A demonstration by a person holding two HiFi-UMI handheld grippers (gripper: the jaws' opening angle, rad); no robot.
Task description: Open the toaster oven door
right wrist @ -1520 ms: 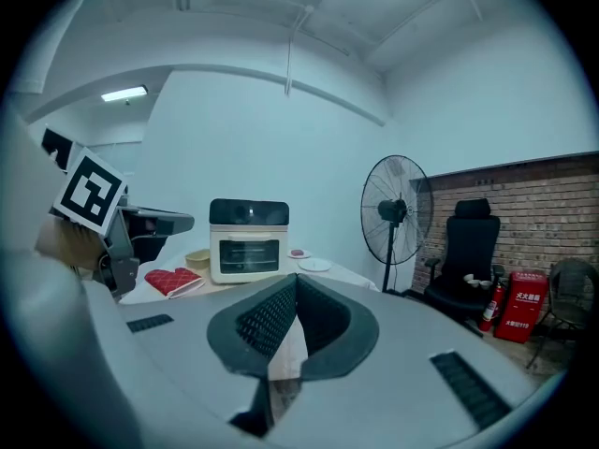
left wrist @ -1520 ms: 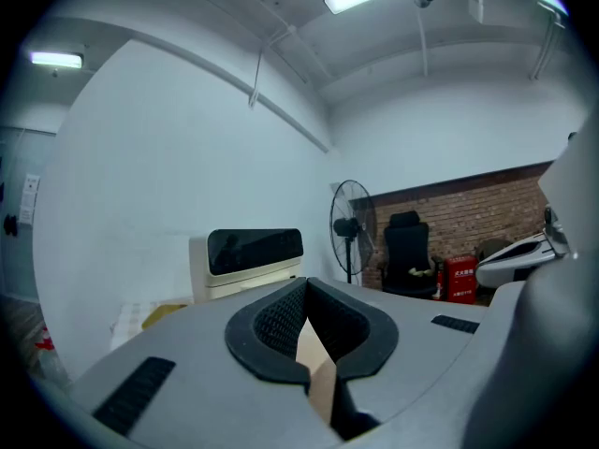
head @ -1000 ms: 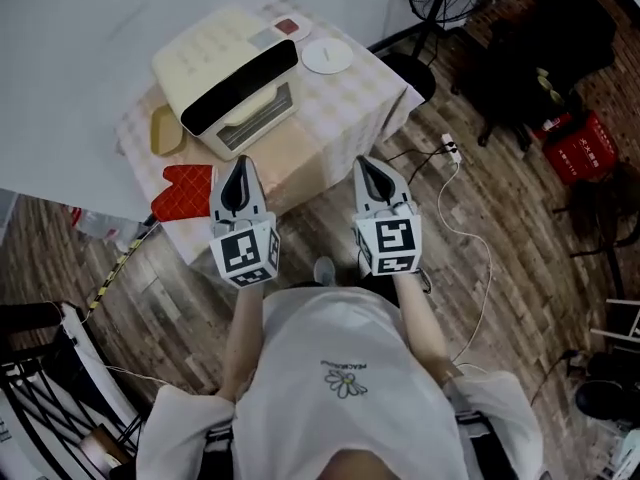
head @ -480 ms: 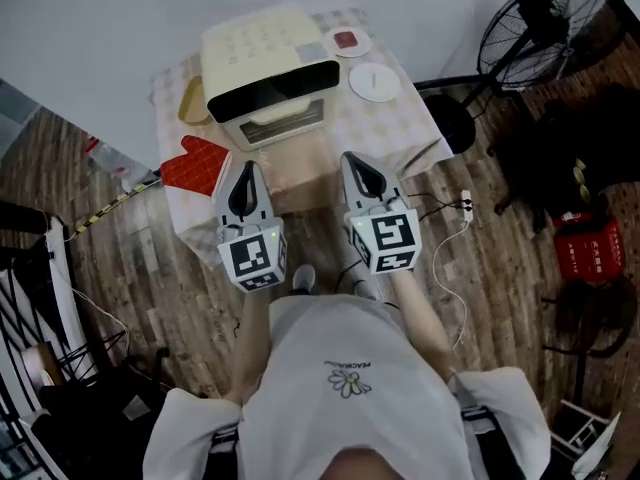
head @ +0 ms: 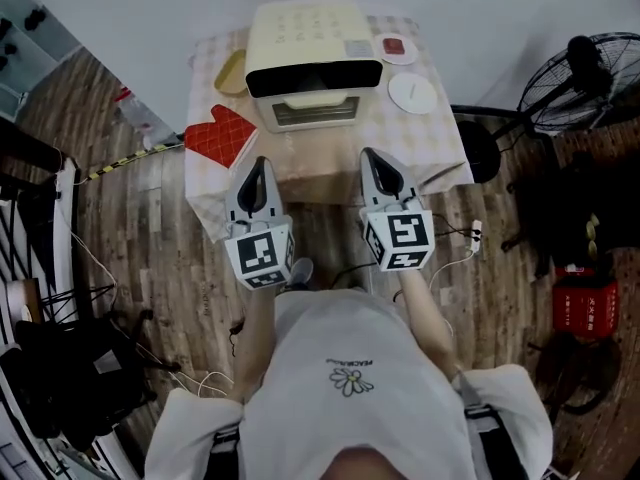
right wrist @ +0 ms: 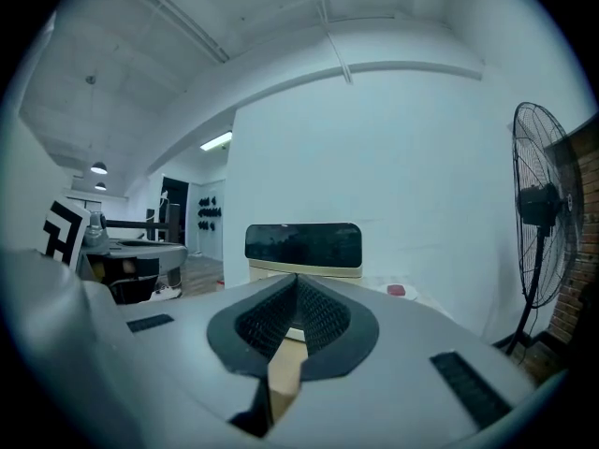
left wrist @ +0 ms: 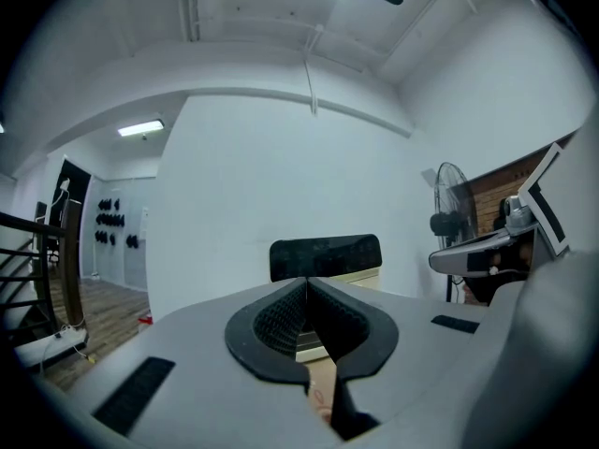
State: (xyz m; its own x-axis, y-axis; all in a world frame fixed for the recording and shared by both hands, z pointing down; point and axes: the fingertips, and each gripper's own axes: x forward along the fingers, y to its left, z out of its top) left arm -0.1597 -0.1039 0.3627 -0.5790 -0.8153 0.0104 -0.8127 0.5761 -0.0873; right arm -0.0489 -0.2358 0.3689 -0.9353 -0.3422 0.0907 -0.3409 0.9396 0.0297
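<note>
One red oven mitt [head: 222, 135] is seen on the checked table [head: 440, 160], ahead and left of the left gripper [head: 258, 164], whose fingers are pressed together on nothing. One toaster oven [head: 314, 63] (its dark door closed) is set beyond and between the two pairs of fingertips, apart from both. The right gripper [head: 372, 156] is likewise held closed and empty. Two round dishes, a white plate [head: 412, 93] and a smaller saucer [head: 392, 47] bearing something red, are placed ahead and right of its fingers.

Table [head: 436, 146]: toaster oven [head: 312, 63], red mitt [head: 222, 135], white plate [head: 412, 93].
</note>
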